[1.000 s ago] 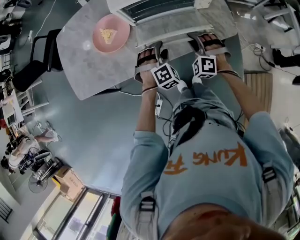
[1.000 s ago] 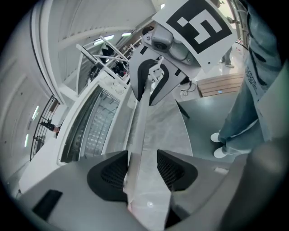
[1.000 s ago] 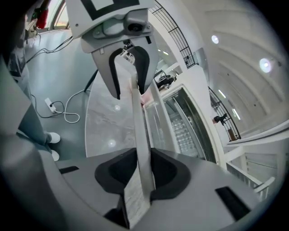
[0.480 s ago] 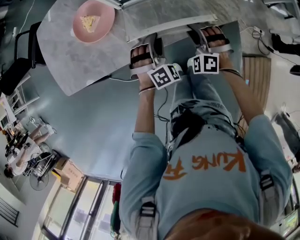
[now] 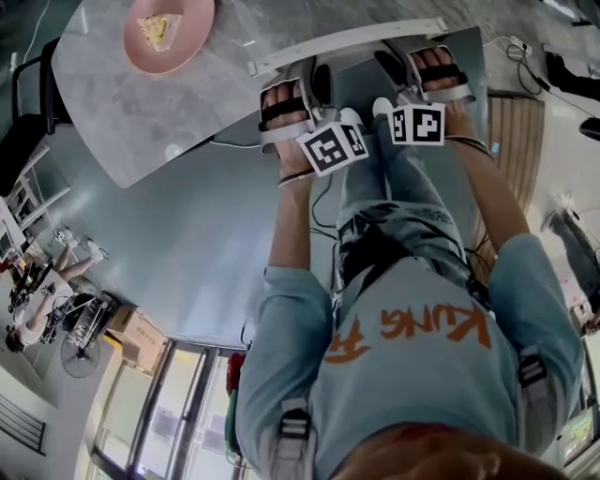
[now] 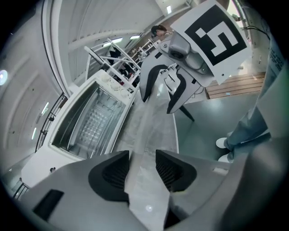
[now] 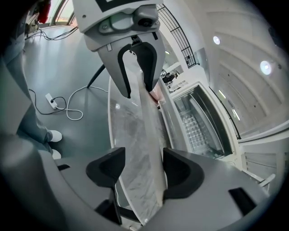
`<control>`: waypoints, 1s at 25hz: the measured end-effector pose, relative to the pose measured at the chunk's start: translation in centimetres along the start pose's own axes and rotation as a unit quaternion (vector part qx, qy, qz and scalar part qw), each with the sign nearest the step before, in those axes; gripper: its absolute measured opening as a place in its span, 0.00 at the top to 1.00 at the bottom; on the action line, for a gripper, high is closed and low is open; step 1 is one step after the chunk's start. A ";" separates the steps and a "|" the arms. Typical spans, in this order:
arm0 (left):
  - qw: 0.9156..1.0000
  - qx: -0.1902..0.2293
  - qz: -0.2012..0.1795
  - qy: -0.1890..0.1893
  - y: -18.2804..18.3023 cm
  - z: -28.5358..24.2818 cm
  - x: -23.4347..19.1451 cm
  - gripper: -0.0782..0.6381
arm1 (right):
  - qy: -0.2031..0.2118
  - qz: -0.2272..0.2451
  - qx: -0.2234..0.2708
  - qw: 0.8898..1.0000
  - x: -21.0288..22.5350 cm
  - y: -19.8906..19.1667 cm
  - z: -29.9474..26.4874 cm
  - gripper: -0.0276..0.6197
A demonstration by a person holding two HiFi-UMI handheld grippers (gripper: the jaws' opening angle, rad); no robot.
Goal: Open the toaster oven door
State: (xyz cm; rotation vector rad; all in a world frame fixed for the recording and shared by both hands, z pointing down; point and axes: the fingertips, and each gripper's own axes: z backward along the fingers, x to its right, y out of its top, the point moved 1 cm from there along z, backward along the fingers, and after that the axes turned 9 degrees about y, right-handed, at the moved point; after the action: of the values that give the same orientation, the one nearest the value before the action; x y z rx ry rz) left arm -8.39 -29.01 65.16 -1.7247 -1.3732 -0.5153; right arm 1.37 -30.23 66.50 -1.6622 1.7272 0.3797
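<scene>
The white toaster oven (image 6: 90,126) stands open, its rack showing (image 7: 198,122). Its door hangs down over the table's front edge, and the pale handle bar (image 5: 347,42) runs across in front of me. In the left gripper view the bar (image 6: 151,131) passes between the pads of my left gripper (image 6: 142,164), whose jaws have just been opening. The right gripper (image 7: 140,173) also straddles the bar (image 7: 142,135). Its jaws have just been opening too, leaving a gap at the left pad. Seen from the head, the left gripper (image 5: 291,70) and right gripper (image 5: 417,58) sit side by side at the bar.
A pink plate (image 5: 169,28) with a piece of food lies on the marble table (image 5: 141,112), left of the oven. On the grey floor are a power strip with its cable (image 7: 54,101) and the person's shoes (image 6: 223,143). A black chair (image 5: 23,141) stands at the far left.
Both grippers have sunk together with the handle bar, and the door has swung further down. The plate has drifted up and left in the head view.
</scene>
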 end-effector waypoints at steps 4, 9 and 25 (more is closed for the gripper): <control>1.000 0.007 -0.005 -0.019 -0.2 0.1 1.3 0.59 | 0.006 -0.001 0.000 1.000 -1.0 -0.2 -0.2 0.53; 0.998 0.004 -0.012 -0.059 -0.7 0.2 3.5 0.51 | 0.016 -0.014 0.001 1.000 -2.7 -0.4 -0.6 0.49; 0.996 -0.040 -0.050 -0.062 -2.9 -0.9 8.2 0.48 | 0.012 -0.006 -0.027 1.000 -6.6 -1.5 -2.9 0.43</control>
State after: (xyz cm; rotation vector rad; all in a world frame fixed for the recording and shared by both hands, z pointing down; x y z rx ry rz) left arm -8.36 -24.84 72.81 -1.7847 -1.5528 -0.5324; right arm 1.50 -27.29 73.27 -1.7216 1.7373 0.4046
